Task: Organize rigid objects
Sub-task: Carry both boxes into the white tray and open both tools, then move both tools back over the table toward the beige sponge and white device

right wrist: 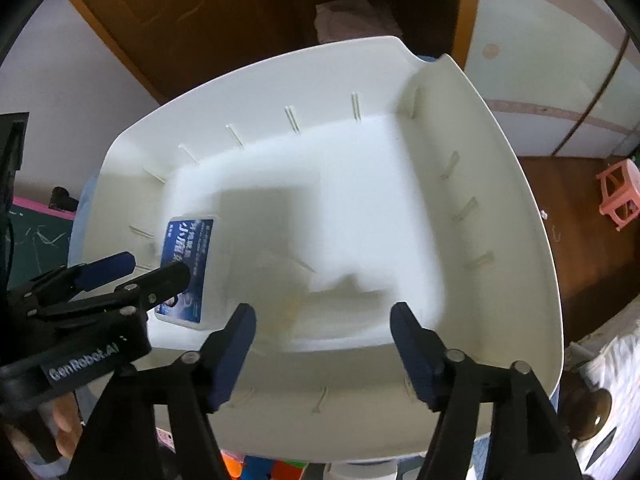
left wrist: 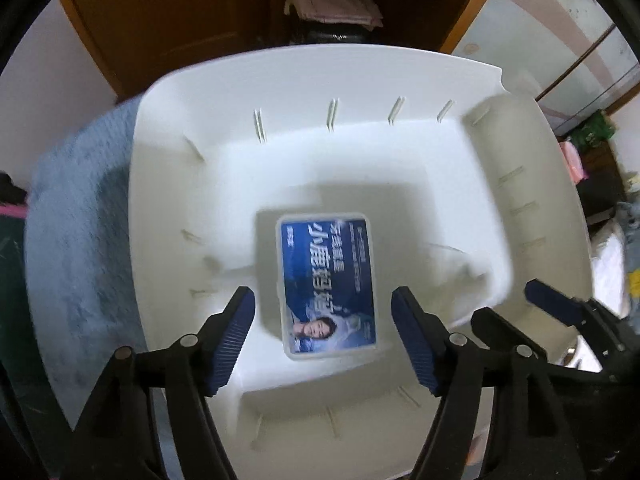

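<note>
A dim room with a brown wooden wardrobe [left wrist: 168, 20] at the back, and a big white tub [left wrist: 304, 80] sitting in front of it on something covered by a blue-grey fuzzy cloth [left wrist: 80, 208].

Both pairs of tongs point steeply down into the tub. The left tongs [left wrist: 324, 336] stand released, their blue ribbed pads spread well apart, and nothing is pressed between them. Directly below the gap lies the box [left wrist: 327, 286], a flat white plastic case with a blue printed label, flat on the tub floor. Neither pad touches it; it looks free, though the picture is smeared, so I would not swear how near the tips are to it.

The right tongs [right wrist: 324, 340] are likewise released, pads wide apart and empty, over the bare middle of the tub floor. From that side the box [right wrist: 188, 264] sits toward the left wall of the tub, partly hidden behind the black arms of the left tongs [right wrist: 156, 268], which reach in from the left edge. In the left view the right tongs show at the right edge as black arms with one blue pad.

The tub has sloping walls with short ribs around the inside and a notch in the far right corner of its rim. Folded pale cloth [left wrist: 332, 4] lies on a wardrobe shelf behind it. Off to the right, on the brown floor, stands a small pink stool [right wrist: 620, 192].
</note>
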The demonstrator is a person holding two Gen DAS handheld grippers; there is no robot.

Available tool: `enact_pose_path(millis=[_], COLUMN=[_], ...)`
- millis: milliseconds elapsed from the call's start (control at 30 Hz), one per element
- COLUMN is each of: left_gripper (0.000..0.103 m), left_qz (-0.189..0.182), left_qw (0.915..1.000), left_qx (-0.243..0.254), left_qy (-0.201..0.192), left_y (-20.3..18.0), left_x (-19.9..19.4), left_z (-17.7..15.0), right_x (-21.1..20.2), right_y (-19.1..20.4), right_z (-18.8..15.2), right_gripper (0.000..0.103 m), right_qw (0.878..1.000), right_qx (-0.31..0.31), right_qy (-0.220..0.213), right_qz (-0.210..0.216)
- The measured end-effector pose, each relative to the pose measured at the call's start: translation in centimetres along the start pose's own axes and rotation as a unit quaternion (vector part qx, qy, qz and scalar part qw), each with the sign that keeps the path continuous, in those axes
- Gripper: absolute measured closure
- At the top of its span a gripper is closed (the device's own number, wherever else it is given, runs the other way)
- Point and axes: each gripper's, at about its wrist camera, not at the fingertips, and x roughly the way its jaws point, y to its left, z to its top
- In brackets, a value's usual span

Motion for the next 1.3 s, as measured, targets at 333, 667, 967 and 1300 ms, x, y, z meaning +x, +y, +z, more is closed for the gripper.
enact_pose_path(millis=[333, 667, 967, 1300], left_gripper=[0.029, 0.029, 0.029, 0.029], left_qz=[-0.032, -0.038, -0.016, -0.014], left_qw=[0.9982, 0.9921, 0.9904, 0.9949], left_qx=[0.029, 0.031, 0.015, 0.031], left_qy=[-0.042, -0.115, -0.137, -0.095], left_y=[-0.1, -0.1, -0.6, -2.1], left_x=[-4.6, -11.7, -14.2, -12.2], left_z=[-2.2, -5.6, -11.5, -18.8], right_x=[-5.4, -12.3, -16.0, -15.6], right_y=[2.6, 3.5, 2.2, -0.1], right_z=[-3.0, -6.4, -11.0, -16.9], right_gripper=[0.03, 0.03, 0.03, 0.03], right_qw=[0.998, 0.993, 0.992, 0.995], right_qx=[-0.013, -0.022, -0.023, -0.019], right_qy=[-0.056, -0.113, -0.118, -0.086], right_qz=[-0.017, -0.005, 0.032, 0.037])
